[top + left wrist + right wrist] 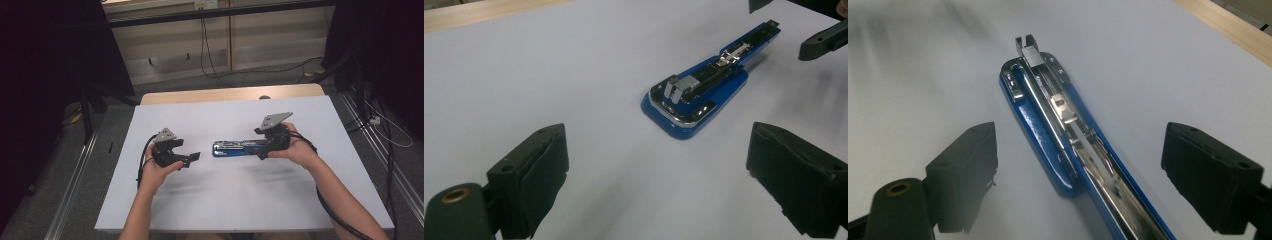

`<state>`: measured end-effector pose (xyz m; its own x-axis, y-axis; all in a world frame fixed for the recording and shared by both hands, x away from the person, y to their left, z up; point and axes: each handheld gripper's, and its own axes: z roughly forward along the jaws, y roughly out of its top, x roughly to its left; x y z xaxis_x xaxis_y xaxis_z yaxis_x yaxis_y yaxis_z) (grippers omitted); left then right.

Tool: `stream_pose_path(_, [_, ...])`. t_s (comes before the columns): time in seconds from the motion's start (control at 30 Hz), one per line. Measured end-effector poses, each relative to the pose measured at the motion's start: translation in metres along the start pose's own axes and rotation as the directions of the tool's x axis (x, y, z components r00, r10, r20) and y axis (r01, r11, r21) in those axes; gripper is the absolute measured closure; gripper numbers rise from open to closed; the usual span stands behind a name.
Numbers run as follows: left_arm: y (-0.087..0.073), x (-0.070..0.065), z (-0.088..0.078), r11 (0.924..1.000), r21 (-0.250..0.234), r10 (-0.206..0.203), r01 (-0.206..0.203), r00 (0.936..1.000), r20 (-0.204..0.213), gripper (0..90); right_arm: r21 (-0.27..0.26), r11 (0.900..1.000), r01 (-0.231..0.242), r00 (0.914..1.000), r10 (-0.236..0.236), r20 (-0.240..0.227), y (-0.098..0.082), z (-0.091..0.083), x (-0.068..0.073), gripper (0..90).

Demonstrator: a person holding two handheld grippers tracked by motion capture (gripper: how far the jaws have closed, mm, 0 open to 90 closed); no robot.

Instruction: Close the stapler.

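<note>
**Both tongs open, stapler lying free on the worktop**

Your right tongs (pixel 263 148) stand wide apart over one end of the blue-and-chrome metal stapler (pixel 235 148), gripping nothing. In the right gripper view the two black pads sit well clear on either side of the stapler (pixel 1063 135), which runs up between them without touching either. Your left tongs (pixel 192 158) are just as wide, with only bare white surface between their pads (pixel 536 170) in the left gripper view; they hold nothing and point toward the near end of the stapler from a short way off.

The stapler lies flat on the white sheet near the middle of the worktop (pixel 225 200), its length running left to right in the high view. It is swung open: the blue base and the chrome staple channel lie stretched out in one long line, with the metal magazine facing up. In the left gripper view the stapler (pixel 704 95) has its broad rounded blue end nearest your left tongs and its slim end reaching away toward the jaw tips of the right tongs (pixel 824 42) at the top corner.

The white sheet covers most of the light wooden worktop, whose bare far edge (pixel 200 96) shows beyond it. Past the worktop are a grey floor with black cables (pixel 210 65) and pale wall panels.
</note>
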<state>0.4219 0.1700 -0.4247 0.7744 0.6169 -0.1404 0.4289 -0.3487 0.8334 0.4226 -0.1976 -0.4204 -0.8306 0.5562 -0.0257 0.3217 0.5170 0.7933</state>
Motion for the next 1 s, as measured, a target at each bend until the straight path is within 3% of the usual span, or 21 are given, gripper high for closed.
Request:
stream_pose_path(0.13, [0.0, 0.0, 0.003, 1.0, 0.008, 0.0, 0.0, 1.0, -0.002, 10.1, 0.009, 1.0, -0.014, 0.9978, 0.014, 0.064, -0.007, -0.013, 0.0, 14.4])
stream_pose_path(0.33, [0.0, -0.002, 0.007, 1.0, 0.006, 0.0, 0.0, 1.0, -0.002, 11.9, -0.006, 0.998, -0.059, 0.9905, 0.059, 0.124, -0.017, -0.025, -0.002, 14.3])
stream_pose_path(0.53, [0.001, -0.005, 0.009, 0.9999, 0.006, -0.014, 0.014, 0.9998, 0.015, 21.1, -0.007, 0.997, -0.077, 0.9849, 0.077, 0.155, -0.03, -0.034, -0.001, 19.5])
stream_pose_path(0.63, [0.002, -0.006, 0.009, 0.9996, -0.005, -0.027, 0.027, 0.9984, 0.049, 37.8, -0.005, 0.996, -0.09, 0.9829, 0.09, 0.161, -0.038, -0.037, -0.001, 27.5])
stream_pose_path(0.77, [0.003, -0.01, 0.013, 0.9997, -0.006, -0.024, 0.024, 0.9977, 0.064, 56.8, -0.019, 0.993, -0.114, 0.9754, 0.116, 0.187, -0.043, -0.042, 0.001, 35.0])
stream_pose_path(0.87, [0.004, -0.013, 0.017, 0.9999, 0.006, -0.012, 0.011, 0.9975, 0.07, 71.7, -0.019, 0.993, -0.12, 0.9704, 0.121, 0.209, -0.046, -0.046, 0.002, 37.4])
stream_pose_path(1.0, [0.005, -0.016, 0.023, 1.0, 0.006, -0.003, 0.002, 0.9971, 0.076, 85.3, -0.009, 0.992, -0.126, 0.9658, 0.125, 0.227, -0.052, -0.051, 0.005, 37.6])
